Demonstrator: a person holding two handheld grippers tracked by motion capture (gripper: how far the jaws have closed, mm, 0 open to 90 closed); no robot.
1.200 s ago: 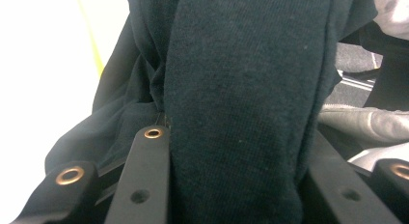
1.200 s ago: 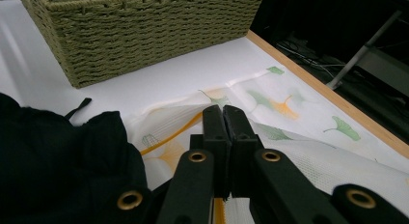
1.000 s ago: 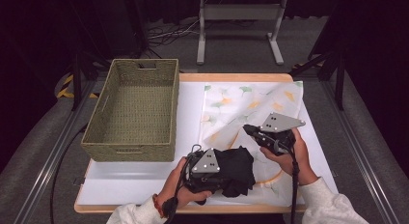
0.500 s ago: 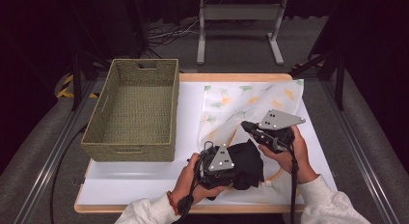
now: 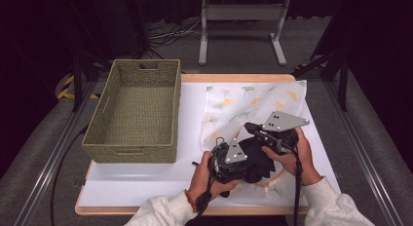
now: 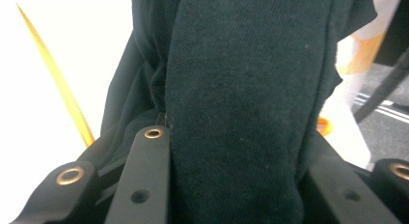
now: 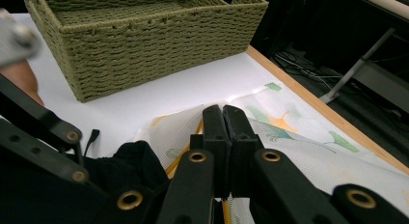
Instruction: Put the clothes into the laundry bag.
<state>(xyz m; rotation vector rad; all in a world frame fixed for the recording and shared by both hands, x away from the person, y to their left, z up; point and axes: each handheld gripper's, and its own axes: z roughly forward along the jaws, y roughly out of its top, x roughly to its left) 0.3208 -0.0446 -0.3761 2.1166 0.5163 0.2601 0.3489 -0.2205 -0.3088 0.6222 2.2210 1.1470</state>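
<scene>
White tabletop (image 5: 146,187) near its front edge, left hand-held gripper (image 5: 233,160) pinching black cloth (image 6: 251,89), right hand-held gripper (image 7: 224,122) pressed together, empty, above leaf-print sheet (image 5: 234,102).

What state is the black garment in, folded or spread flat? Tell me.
Bunched, not spread: the black garment sits in a thick wad on the leaf-print cloth, and the left claw has a doubled fold between its jaws.

overhead looking down, gripper views close
</scene>
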